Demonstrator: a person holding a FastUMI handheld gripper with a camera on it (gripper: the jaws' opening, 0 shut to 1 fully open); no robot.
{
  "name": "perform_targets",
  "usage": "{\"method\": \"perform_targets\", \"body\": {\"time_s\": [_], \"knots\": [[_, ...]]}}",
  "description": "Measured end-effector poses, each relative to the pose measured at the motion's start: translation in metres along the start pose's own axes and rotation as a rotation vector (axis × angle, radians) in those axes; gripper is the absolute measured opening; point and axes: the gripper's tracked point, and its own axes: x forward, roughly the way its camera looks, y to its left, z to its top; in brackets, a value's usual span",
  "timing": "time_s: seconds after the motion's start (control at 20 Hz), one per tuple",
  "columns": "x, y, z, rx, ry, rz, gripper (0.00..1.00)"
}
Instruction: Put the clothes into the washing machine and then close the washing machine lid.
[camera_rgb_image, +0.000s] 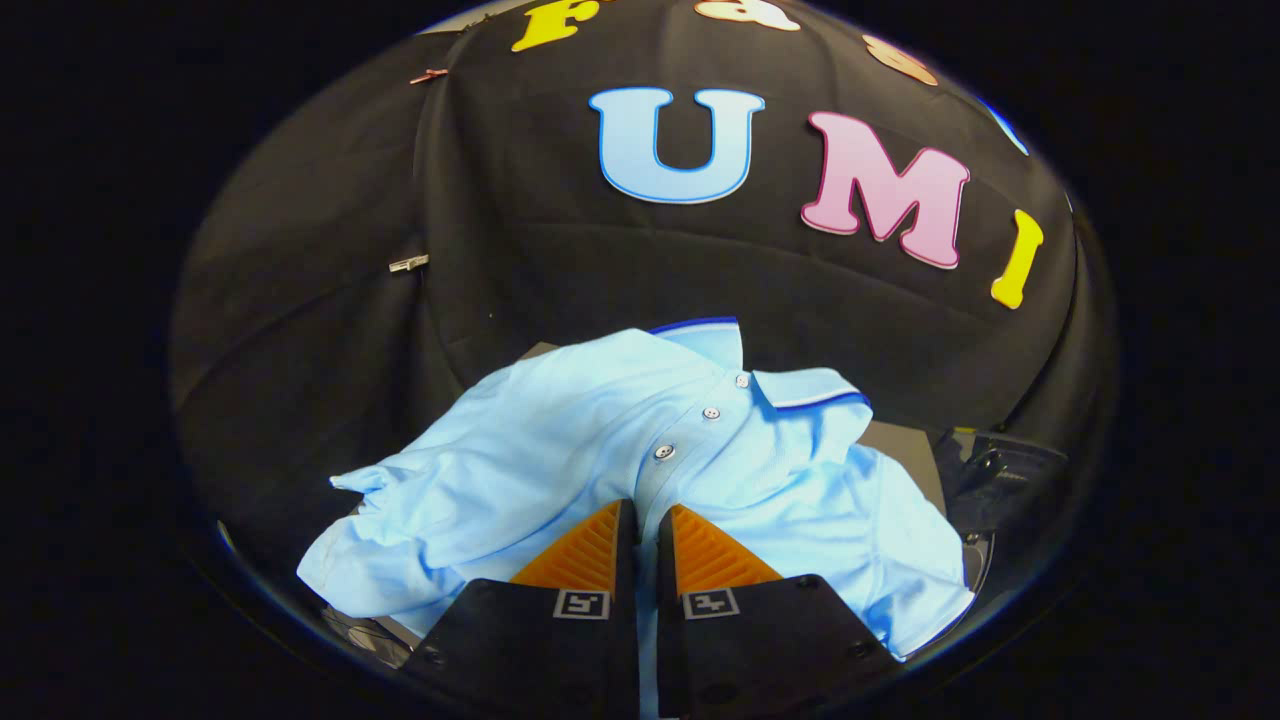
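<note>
Item: light blue polo shirt (560, 450), gathered in the gripper (647, 512).
Detail: fingers nearly together, pinching a fold of the shirt's button strip. The shirt spreads left and right of the fingers, collar on the far side, against the black cloth wall (560, 270). A dark object (1000, 470) sits at the right.

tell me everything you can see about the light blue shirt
The light blue polo shirt looks like soft knit fabric, with a collar edged in dark blue and a placket bearing three small buttons. It lies crumpled and spread out, front side up, one sleeve trailing off to the side, in front of the black cloth wall. The gripper is closed on a fold of it just below the lowest button, both fingers pinching the fabric between them.
</note>
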Motion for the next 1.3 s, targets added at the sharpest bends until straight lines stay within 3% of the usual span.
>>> {"method": "perform_targets", "body": {"time_s": [0.55,0.7,0.75,0.95,1.3], "knots": [[-0.031,-0.008,-0.004,0.005,-0.02,0.032,0.12],[-0.044,-0.01,0.008,0.007,-0.075,0.069,0.12],[-0.05,-0.01,0.012,0.023,-0.096,0.097,0.05],[-0.067,-0.018,0.008,0.016,-0.097,0.205,0.05],[-0.084,-0.079,0.017,0.052,-0.134,0.306,0.05]]}}
